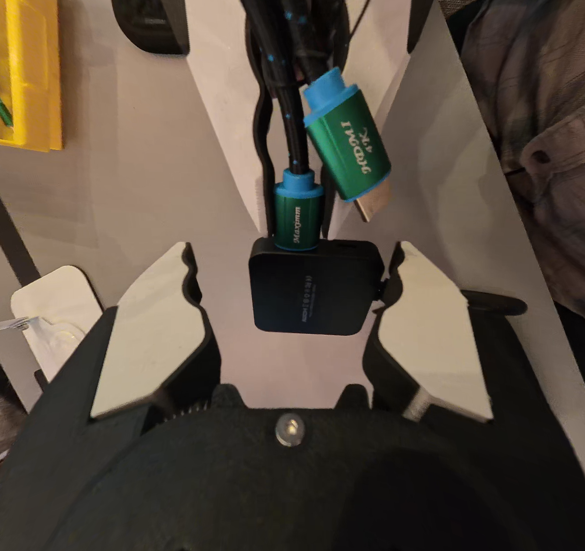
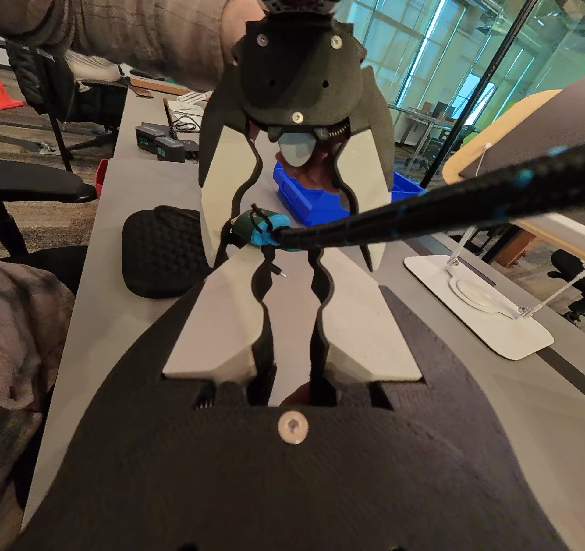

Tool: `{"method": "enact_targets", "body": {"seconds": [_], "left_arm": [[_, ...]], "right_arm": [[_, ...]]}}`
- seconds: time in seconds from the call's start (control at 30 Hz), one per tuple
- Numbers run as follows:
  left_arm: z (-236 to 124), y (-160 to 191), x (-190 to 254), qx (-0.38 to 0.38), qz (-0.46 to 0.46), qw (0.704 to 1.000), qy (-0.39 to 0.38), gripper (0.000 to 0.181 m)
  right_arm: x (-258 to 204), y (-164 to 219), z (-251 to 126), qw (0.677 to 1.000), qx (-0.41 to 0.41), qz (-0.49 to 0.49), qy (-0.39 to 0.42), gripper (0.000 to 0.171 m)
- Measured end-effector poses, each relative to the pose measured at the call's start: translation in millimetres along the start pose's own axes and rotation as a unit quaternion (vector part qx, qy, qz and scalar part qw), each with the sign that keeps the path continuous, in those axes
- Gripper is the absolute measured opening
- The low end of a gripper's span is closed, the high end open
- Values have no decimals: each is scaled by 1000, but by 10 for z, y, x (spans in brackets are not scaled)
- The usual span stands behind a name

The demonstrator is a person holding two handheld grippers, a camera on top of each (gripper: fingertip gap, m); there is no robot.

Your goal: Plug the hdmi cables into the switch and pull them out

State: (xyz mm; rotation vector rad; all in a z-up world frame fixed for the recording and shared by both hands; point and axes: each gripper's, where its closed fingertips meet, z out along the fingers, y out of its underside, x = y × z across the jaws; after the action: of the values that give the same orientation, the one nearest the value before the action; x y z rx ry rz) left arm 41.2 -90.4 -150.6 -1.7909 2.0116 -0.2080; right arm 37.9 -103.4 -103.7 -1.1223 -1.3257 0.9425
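On a grey office desk, the left gripper gapes around the black switch; the right gripper clamps a braided HDMI cable, one green plug seated.

In the left wrist view the braided cables run off the top edge, and the plugged connector hides the switch's port. The right gripper's fingers are cut off at the top edge too. In the right wrist view the left gripper screens the switch completely.
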Motion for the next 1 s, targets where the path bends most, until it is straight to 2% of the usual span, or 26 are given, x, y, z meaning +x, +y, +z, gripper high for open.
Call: {"method": "enact_targets", "body": {"seconds": [0.13,0.27,0.43,0.6,0.77,0.8,0.83,0.9,1.0], "left_arm": [[13,31,135,-13,13,998,55,130],[109,28,72,-20,24,999,37,115],[212,-73,-51,23,-2,1000,15,81],[232,-76,-50,30,-4,999,28,79],[279,133,38,-34,8,997,68,78],[282,196,32,-49,13,996,68,78],[280,247,37,-59,9,995,74,78],[264,360,52,-82,-1,993,86,78],[229,524,59,-114,-17,988,99,78]], "right_arm": [[-8,-12,23,1000,1,-12,7,18],[78,-40,-18,1000,13,3,21,18],[129,-51,-34,999,15,9,35,18],[151,-21,-60,999,6,1,32,17],[96,174,-45,998,-62,-18,15,20],[94,226,-60,997,-80,-18,14,27],[118,271,-89,995,-97,-15,18,26],[114,426,-188,988,-153,-12,13,25],[-144,732,-481,962,-266,-43,-49,18]]}}
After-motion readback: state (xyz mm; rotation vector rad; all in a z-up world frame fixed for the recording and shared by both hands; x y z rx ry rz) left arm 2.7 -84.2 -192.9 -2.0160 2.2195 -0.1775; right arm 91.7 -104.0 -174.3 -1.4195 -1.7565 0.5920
